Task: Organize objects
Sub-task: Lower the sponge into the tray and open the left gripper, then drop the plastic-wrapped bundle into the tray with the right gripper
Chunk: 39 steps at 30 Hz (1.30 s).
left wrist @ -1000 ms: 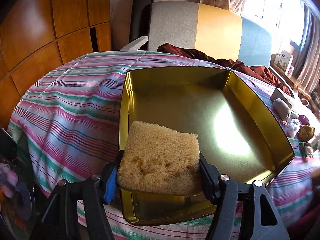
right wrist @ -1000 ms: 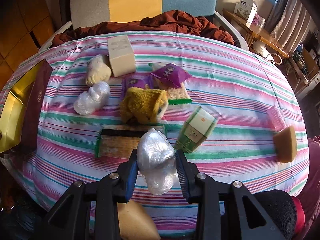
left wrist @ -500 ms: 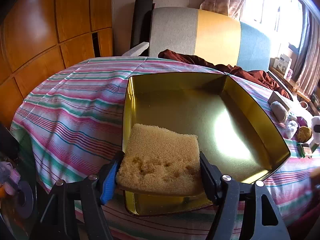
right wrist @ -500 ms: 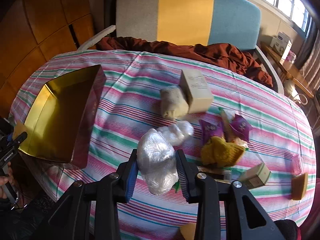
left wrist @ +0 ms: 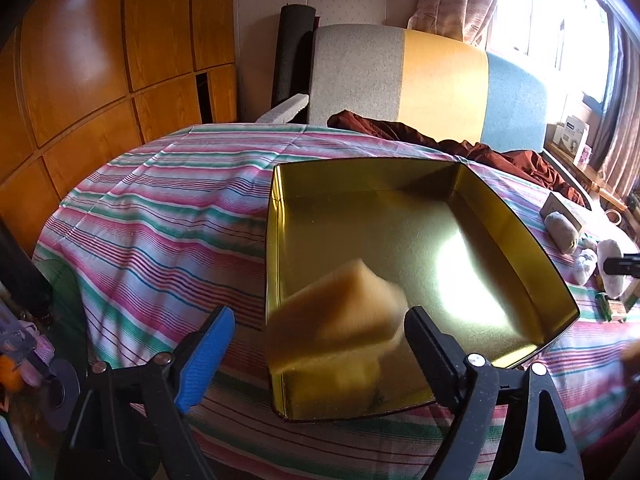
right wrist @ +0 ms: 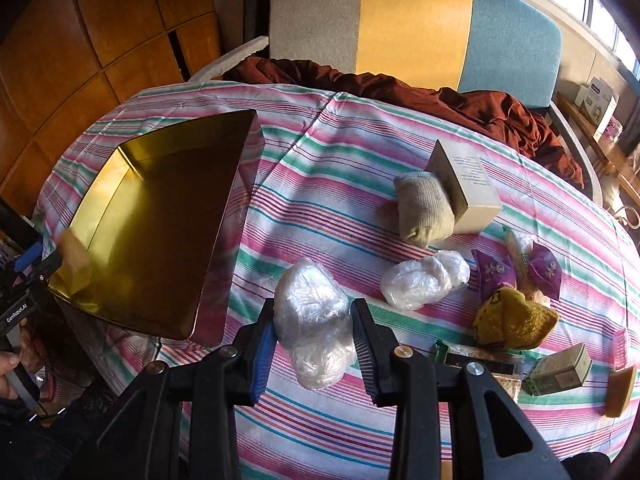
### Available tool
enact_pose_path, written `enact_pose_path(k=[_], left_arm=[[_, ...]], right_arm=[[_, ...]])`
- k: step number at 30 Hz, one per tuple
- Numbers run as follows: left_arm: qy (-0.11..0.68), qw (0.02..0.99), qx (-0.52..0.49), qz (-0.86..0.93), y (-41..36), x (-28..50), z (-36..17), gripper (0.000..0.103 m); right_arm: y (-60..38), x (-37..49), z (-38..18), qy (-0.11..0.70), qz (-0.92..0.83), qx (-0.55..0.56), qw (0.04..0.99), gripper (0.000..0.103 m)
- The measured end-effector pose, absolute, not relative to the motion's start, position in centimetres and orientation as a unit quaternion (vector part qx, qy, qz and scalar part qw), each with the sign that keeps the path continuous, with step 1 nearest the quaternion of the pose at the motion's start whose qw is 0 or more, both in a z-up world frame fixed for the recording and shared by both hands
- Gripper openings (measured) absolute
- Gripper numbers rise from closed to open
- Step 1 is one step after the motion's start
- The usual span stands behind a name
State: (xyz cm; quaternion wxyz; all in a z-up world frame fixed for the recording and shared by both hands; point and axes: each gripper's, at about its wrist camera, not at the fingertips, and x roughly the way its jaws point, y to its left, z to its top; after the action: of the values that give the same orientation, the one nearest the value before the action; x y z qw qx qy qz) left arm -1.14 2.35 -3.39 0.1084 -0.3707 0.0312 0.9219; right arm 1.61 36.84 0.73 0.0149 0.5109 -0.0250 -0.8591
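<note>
A gold metal tin (left wrist: pixel 400 216) lies open on the striped tablecloth. My left gripper (left wrist: pixel 316 330) hangs over the tin's near left corner with its jaws opening, and the pads are clear of the yellow sponge (left wrist: pixel 340 320). That sponge shows blurred between the fingers, dropping into the tin; it also shows at the tin's near corner (right wrist: pixel 74 260) in the right wrist view. My right gripper (right wrist: pixel 314 340) is shut on a crumpled clear plastic bundle (right wrist: pixel 314 320), held above the cloth to the right of the tin (right wrist: pixel 152 216).
On the cloth right of the tin lie a second plastic bundle (right wrist: pixel 424 280), a beige sock (right wrist: pixel 424 208), a cardboard box (right wrist: pixel 464 184), purple packets (right wrist: pixel 520 268), a yellow knit item (right wrist: pixel 512 320), a small green box (right wrist: pixel 560 368) and another sponge (right wrist: pixel 620 392). A chair (right wrist: pixel 412 20) with brown cloth stands behind.
My left gripper's jaws have spread and let go of the sponge, which is falling into the tin. My right gripper has carried the plastic bundle leftward, closer to the tin.
</note>
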Motion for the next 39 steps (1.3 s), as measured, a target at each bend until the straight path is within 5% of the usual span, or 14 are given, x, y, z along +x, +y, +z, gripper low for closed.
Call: enact_pose_path(k=[20, 24, 28, 39], left_arm=[[-0.014, 0.056, -0.358, 0.932, -1.9, -1.1, -1.7, 0.092], [-0.022, 0.055, -0.357, 0.932, -2.4, -1.2, -1.6, 0.101], [-0.028, 0.052, -0.364, 0.930, -2.8, -1.5, -1.8, 0.103], [-0.002, 0.040, -0.355, 0.934, -1.8, -1.3, -0.9, 0.103]], right_arm=[[19.7, -4.6, -1.3, -0.030, -0.836, 0.515, 0.187, 0.040], [17.2, -4.6, -2.5, -0.029, -0.826, 0.522, 0.211, 0.056], [16.2, -4.1, -3.0, -0.016, -0.826, 0.520, 0.218, 0.094], [20.6, -0.7, -0.1, -0.012, -0.884, 0.449, 0.128, 0.103]])
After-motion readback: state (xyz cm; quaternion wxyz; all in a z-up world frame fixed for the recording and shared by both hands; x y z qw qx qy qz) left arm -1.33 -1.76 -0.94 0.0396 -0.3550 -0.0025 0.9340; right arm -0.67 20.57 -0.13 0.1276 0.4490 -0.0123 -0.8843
